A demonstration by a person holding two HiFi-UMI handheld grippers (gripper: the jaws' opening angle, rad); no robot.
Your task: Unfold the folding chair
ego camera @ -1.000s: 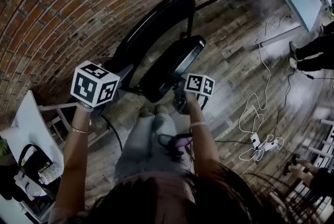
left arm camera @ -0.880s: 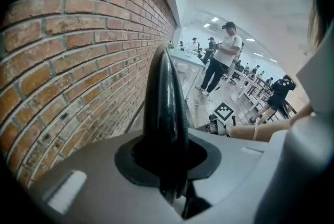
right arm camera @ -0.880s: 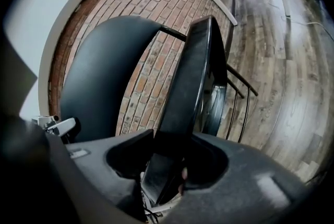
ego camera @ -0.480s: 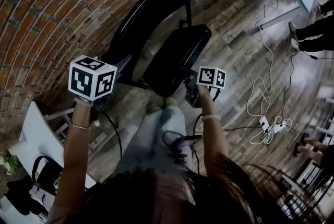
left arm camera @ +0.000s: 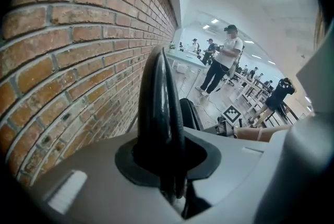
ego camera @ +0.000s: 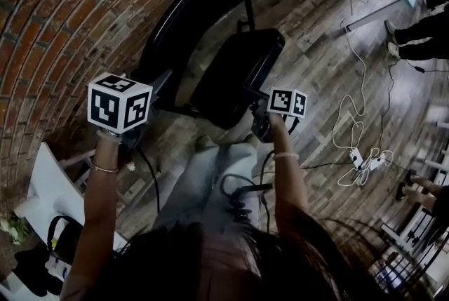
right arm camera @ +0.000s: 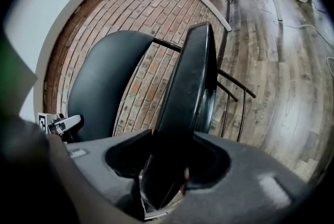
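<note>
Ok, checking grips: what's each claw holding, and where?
Left claw grips the backrest's edge; right claw's jaws, just opening, loosely straddle the seat's edge.

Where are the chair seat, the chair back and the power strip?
chair seat [right arm camera: 190, 71]: right gripper view, middle of its black face
chair back [right arm camera: 99, 82]: right gripper view, middle of its pad
power strip [ego camera: 366, 162]: head view, its white body
</note>
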